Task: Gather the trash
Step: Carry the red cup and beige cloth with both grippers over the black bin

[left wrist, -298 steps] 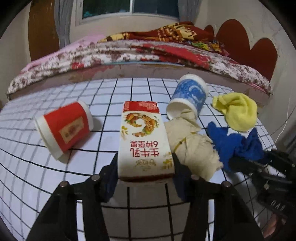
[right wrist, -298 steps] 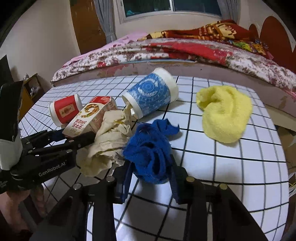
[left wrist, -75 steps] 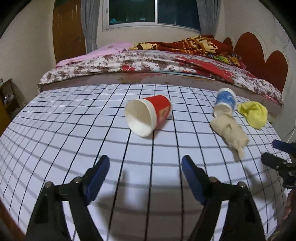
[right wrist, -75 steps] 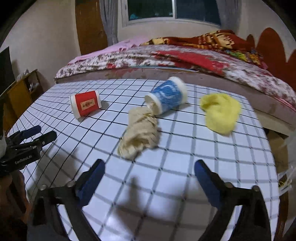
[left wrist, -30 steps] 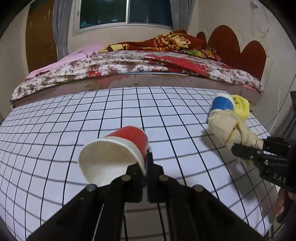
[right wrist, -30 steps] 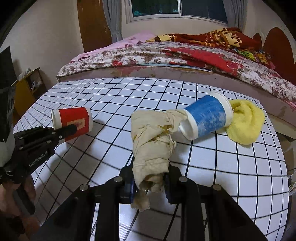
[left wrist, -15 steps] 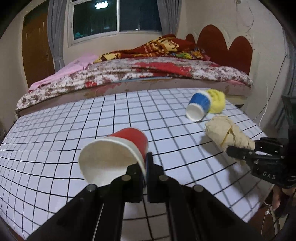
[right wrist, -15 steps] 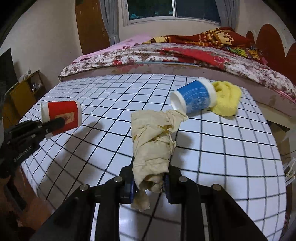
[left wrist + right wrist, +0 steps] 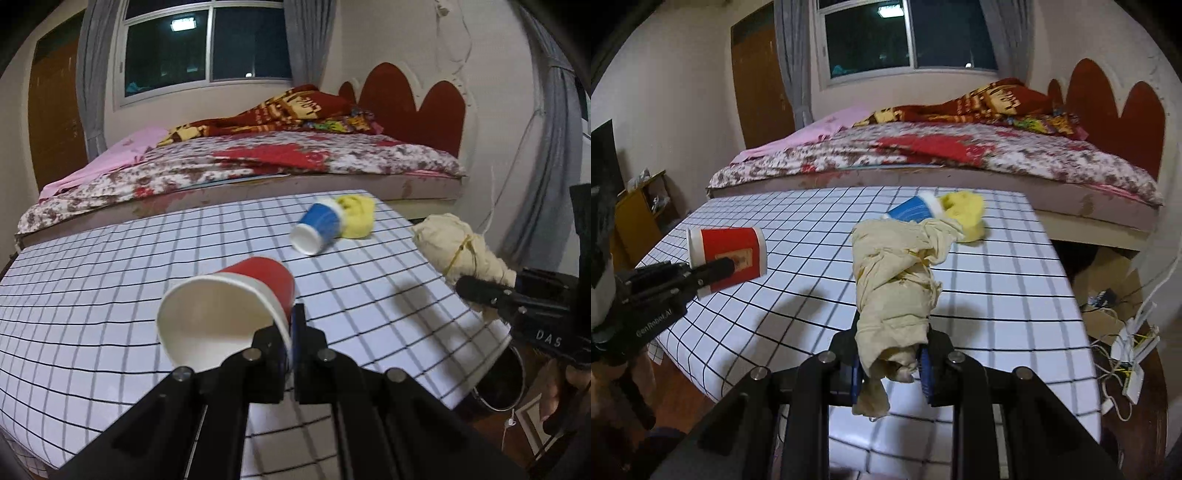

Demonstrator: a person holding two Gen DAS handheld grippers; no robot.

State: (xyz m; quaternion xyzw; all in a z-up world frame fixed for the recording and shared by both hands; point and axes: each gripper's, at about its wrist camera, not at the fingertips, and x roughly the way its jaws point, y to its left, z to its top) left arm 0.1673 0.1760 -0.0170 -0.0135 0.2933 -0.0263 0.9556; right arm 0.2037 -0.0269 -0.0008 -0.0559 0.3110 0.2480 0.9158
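My left gripper (image 9: 291,332) is shut on the rim of a red paper cup (image 9: 229,306), which hangs above the checked table with its white mouth toward the camera. The same red cup (image 9: 727,254) shows at the left of the right wrist view. My right gripper (image 9: 890,363) is shut on a crumpled beige paper wad (image 9: 894,280), lifted off the table; that wad (image 9: 458,251) also appears at the right of the left wrist view. A blue paper cup (image 9: 317,227) lies on its side on the table, beside a yellow cloth (image 9: 358,216).
The grid-patterned table (image 9: 110,266) ends near the right, where a dark round bin (image 9: 498,384) stands on the floor below its edge. A bed (image 9: 942,151) with floral covers lies behind. Cardboard and cables (image 9: 1126,325) clutter the floor at right.
Both grippers have lifted and drawn back from the table, each carrying its item. The blue cup and yellow cloth now look farther away.
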